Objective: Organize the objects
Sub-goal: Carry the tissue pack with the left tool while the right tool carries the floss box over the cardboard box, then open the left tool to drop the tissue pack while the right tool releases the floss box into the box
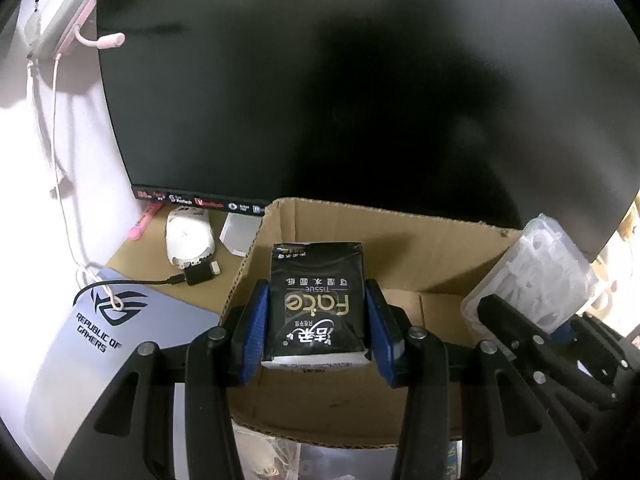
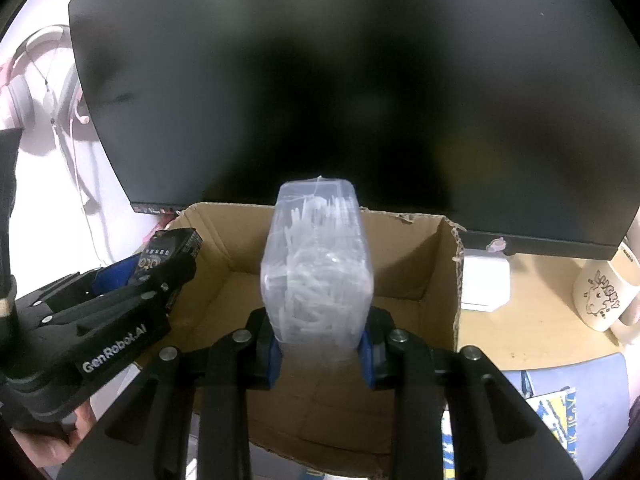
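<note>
From the left wrist camera I see my left gripper pinching one black tissue pack over the one open cardboard box; at two o'clock, one clear plastic box sits in my right gripper. One white mouse lies at ten o'clock under one dark monitor. From the right wrist camera the right gripper clamps that one clear box, full of white pieces, over the carton; one mug stands at three o'clock.

Both wrist views sit close above the cardboard box, facing the monitor; both share these.
</note>
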{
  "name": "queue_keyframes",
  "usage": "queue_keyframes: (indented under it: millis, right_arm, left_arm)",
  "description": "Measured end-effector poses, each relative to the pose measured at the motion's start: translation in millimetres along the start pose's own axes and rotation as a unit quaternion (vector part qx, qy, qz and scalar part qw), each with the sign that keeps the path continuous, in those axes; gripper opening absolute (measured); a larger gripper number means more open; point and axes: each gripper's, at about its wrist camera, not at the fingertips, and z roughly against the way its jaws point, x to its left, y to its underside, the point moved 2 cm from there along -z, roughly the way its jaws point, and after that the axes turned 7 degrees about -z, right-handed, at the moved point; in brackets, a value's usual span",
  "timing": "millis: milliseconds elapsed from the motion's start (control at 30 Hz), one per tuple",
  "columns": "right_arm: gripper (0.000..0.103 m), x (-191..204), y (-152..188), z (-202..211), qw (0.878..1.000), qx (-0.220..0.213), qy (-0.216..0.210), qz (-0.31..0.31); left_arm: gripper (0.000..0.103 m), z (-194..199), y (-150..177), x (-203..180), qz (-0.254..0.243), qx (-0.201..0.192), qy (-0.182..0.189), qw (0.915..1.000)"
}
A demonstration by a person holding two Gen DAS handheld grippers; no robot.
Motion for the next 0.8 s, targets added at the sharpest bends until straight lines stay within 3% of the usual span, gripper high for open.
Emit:
queue_keyframes:
  millis: [367,467,800]
  right_arm:
    - [0.033,-2.8,3.7,3.4,1.0,0.009,0.01,0.013]
    - [0.033,-2.2,5.0,3.5,1.0,0.013,0.016,0.023]
    - [0.033,-1.9,4.6,4.0,0.999,0.014,0.023,0.025]
  left_arm:
    - [0.045,-5.2,-1.7,1.9,-0.004,0.008,-0.013,0.9999]
    - [0.045,-4.7,-2.1,7.7,0.014,0.002,-0.021,0.9997]
    - [0.045,-8.6,-1.5,3.2,0.012,0.01,-0.013,0.9998]
